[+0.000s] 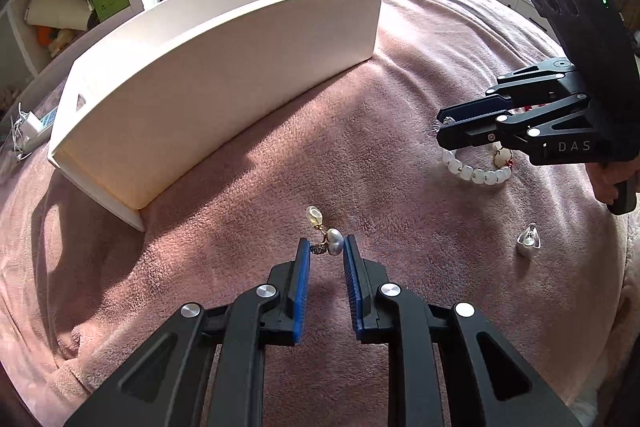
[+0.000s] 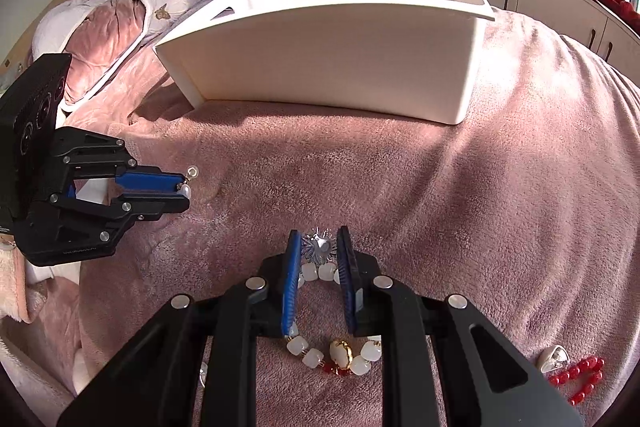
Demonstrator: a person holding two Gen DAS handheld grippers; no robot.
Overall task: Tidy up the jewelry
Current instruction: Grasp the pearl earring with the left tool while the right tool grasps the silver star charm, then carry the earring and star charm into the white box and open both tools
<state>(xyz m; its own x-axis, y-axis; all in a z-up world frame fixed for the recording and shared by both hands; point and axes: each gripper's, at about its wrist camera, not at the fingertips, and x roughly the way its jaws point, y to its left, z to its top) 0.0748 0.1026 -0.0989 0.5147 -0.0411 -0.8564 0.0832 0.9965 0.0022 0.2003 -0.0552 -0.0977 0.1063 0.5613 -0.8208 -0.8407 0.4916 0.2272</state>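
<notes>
While the pearl earring (image 1: 329,242) was pinched in the left gripper (image 1: 326,253), the white storage box (image 1: 224,67) lay beyond it, its long side presented. The right gripper (image 2: 319,247), narrowed on a silver brooch (image 2: 320,246), was comparably near.

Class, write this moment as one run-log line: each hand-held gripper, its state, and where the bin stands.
left hand-held gripper: shut on pearl earring | right hand-held gripper: shut on silver brooch | white bin: on pink blanket, beyond both
</notes>
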